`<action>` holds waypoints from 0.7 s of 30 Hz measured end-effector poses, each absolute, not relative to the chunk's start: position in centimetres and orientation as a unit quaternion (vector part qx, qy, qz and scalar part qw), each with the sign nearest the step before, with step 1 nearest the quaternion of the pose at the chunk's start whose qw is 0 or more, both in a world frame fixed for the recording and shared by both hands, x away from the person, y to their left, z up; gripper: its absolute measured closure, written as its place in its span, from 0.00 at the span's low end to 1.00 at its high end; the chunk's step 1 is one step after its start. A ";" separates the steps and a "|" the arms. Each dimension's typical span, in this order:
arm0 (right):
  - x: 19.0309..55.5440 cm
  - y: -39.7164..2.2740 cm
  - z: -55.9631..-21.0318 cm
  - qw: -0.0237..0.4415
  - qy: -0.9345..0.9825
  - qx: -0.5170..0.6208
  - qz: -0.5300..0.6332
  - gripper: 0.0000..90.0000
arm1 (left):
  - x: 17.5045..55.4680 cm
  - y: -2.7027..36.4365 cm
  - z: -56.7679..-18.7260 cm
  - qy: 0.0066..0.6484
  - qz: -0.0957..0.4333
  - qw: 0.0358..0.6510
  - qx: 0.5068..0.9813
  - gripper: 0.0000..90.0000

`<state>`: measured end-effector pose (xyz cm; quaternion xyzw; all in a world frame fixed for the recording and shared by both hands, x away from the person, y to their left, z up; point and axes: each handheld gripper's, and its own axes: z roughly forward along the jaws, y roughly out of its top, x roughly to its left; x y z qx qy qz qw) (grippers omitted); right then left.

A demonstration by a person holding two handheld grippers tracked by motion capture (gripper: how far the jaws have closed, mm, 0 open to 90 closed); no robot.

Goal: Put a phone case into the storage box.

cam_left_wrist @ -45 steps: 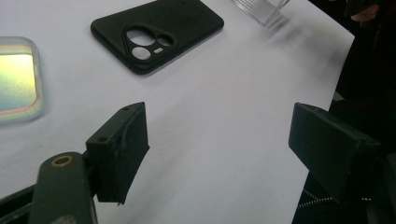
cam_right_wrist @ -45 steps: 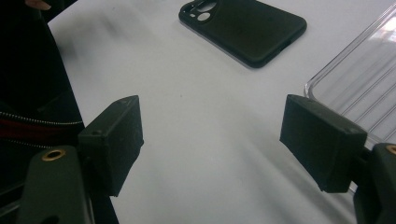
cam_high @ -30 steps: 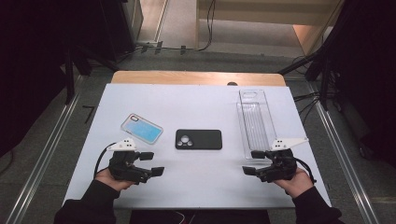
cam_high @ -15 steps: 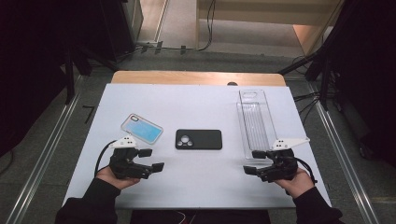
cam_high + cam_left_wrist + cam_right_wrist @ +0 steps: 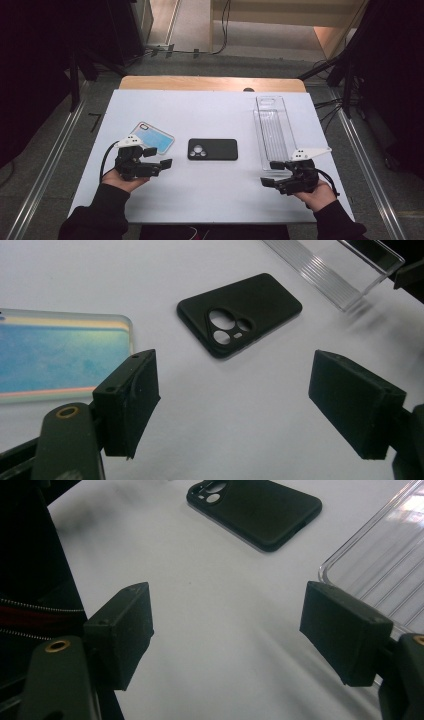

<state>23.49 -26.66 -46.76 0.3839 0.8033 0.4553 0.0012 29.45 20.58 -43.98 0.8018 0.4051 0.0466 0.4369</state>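
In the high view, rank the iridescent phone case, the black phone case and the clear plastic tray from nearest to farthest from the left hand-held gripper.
1. Iridescent phone case: just beyond the left hand-held gripper, at the table's left.
2. Black phone case: mid-table, to the gripper's right.
3. Clear plastic tray: far right side, near the right hand-held gripper.

A white table (image 5: 215, 200) is carrying three things. A black phone case (image 5: 212, 149) is lying flat at its centre; an iridescent blue phone case (image 5: 152, 137) is lying at nine o'clock of it, and a clear plastic tray (image 5: 274, 131) is resting at three o'clock.
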 end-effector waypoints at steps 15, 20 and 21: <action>23.6 -26.6 -46.8 0.003 0.803 0.384 0.455 0.21 | 32.5 21.3 -44.0 0.429 0.078 0.432 0.790 0.24; 23.6 -26.7 -46.7 0.004 0.803 0.386 0.455 0.21 | 33.6 20.7 -44.0 0.433 0.087 0.430 0.788 0.24; 23.6 -26.7 -46.7 0.003 0.802 0.386 0.455 0.21 | 34.0 20.5 -44.1 0.433 0.083 0.424 0.792 0.25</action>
